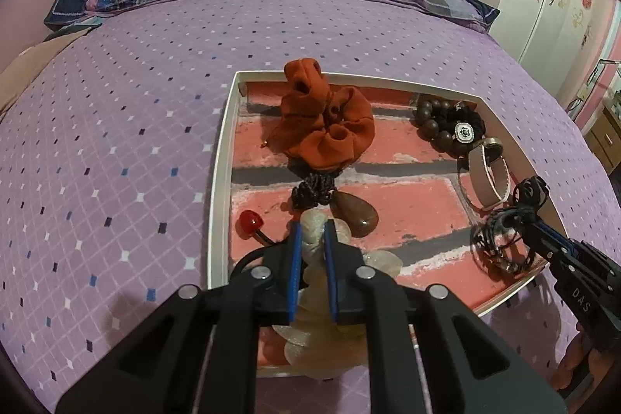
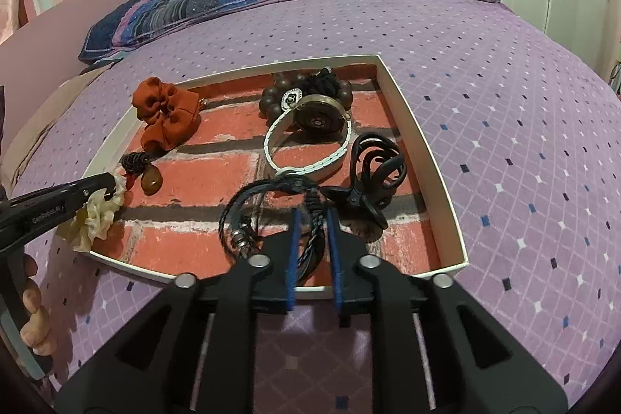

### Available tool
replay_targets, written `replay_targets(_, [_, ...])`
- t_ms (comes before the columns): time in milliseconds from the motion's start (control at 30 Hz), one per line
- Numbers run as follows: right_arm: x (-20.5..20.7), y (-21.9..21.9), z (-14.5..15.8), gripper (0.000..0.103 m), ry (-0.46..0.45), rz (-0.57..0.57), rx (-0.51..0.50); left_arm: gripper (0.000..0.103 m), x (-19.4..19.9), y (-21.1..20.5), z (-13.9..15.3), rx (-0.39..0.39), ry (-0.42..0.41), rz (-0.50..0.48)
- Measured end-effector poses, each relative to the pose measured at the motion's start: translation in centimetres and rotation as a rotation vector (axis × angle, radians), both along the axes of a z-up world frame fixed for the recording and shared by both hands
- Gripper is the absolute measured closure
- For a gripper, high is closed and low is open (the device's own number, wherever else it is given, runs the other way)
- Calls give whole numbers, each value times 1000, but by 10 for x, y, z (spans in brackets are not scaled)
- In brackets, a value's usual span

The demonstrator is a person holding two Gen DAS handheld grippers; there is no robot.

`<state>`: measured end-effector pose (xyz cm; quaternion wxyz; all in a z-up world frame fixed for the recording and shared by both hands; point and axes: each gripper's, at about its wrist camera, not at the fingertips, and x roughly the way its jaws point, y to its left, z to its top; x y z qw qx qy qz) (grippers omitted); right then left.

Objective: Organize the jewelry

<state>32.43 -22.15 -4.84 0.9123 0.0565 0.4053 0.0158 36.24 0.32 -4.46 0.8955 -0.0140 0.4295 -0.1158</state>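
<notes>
Scrunchie point(image 1: 316, 258) half-hidden between gripper point(image 1: 311, 227) fingers

Rust-orange scrunchie point(image 1: 326, 127) is soft matt cloth, crumpled; cream scrunchie point(image 2: 97, 216) sheer and slightly shiny; brown teardrop pendant point(image 1: 359, 216) polished, glossy; dark beads point(image 2: 271, 99) smooth with a wooden look; black claw clip point(image 2: 372, 173) glossy plastic; tray point(image 2: 419, 127) rim matt white, its floor printed rough brick.

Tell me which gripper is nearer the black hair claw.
Right. The right gripper sits just beside the hair claw, holding the cord bracelet; the left gripper is across the tray.
</notes>
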Motion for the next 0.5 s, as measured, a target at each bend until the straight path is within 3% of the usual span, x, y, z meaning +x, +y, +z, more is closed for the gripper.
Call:
replay_targets(67, [-1, 0, 3, 66, -7, 5, 0, 85, -2, 1, 2, 1, 0, -1])
replay_targets(133, [-2, 0, 7, 65, -14, 8, -1, 55, -6, 4, 6, 0, -17, 5])
replay_targets(167, [-3, -1, 9, 63, -18, 6, 1, 51, -8, 5, 7, -1, -25, 7])
replay_targets(367, [-19, -5, 23, 44, -59, 4, -6, 49, -23, 9, 16, 5, -25, -14])
replay_targets(500, [-38, -7, 31, 33, -97, -6, -41, 37, -42, 16, 26, 19, -66, -1])
